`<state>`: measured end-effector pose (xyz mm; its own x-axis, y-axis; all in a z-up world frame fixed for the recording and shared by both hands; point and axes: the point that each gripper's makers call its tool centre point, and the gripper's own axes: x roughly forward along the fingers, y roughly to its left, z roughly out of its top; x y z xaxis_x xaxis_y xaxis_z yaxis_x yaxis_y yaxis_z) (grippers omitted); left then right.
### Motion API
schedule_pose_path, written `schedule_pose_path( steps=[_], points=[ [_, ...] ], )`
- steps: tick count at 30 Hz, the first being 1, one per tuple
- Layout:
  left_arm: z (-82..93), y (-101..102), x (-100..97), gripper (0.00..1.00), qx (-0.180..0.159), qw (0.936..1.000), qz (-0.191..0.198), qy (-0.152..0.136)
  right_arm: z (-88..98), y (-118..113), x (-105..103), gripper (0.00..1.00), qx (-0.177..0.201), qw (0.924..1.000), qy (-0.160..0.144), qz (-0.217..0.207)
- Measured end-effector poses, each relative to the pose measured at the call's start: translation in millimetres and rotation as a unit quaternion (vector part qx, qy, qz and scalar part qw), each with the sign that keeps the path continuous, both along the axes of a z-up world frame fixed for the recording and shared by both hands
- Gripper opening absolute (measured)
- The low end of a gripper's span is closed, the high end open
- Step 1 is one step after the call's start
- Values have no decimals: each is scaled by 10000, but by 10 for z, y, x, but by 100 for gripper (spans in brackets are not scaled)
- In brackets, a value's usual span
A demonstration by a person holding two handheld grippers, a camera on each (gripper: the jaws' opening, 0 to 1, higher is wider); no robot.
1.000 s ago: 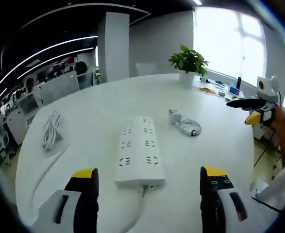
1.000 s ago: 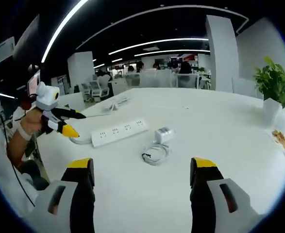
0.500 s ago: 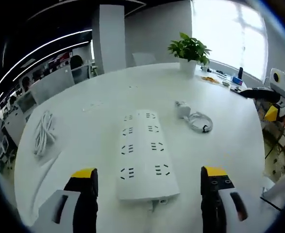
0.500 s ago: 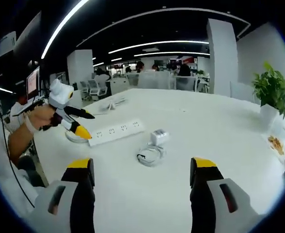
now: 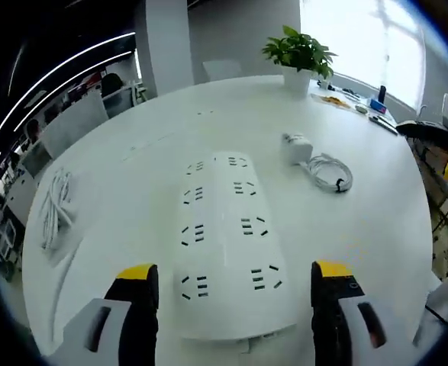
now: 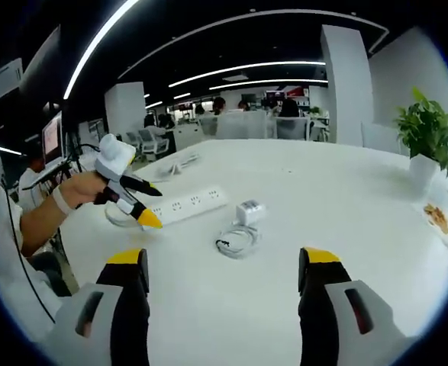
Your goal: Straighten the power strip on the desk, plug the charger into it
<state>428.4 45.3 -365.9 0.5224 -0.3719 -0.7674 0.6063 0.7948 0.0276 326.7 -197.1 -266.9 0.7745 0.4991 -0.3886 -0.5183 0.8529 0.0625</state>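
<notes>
Left gripper view looks down the left tongs (image 5: 229, 278), spread wide, with the near end of the white power strip (image 5: 227, 240) lying between the two yellow-tipped jaws on the white worktop (image 5: 132, 175). Beyond the strip's far right corner sits the charger (image 5: 295, 147) with its coiled cable (image 5: 330, 173). A potted plant (image 5: 300, 57) stands at the far edge. From the right gripper view, the right tongs (image 6: 225, 263) are spread too, holding nothing, well short of the charger (image 6: 248, 210); a hand (image 6: 86, 188) carries the left tongs (image 6: 143, 202) just above the strip's (image 6: 182, 206) near end.
</notes>
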Motion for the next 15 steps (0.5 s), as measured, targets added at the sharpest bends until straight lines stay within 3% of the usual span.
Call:
schedule_pose_path(
  steps=[8, 15],
  points=[
    [-92, 47, 22, 76, 52, 9997, 63, 211, -47, 0, -13, 79, 38, 10000, 48, 67],
    [-88, -28, -47, 74, -158, 9992, 123, 346, -129, 45, -4, 77, 18, 9995, 146, 296]
  ],
)
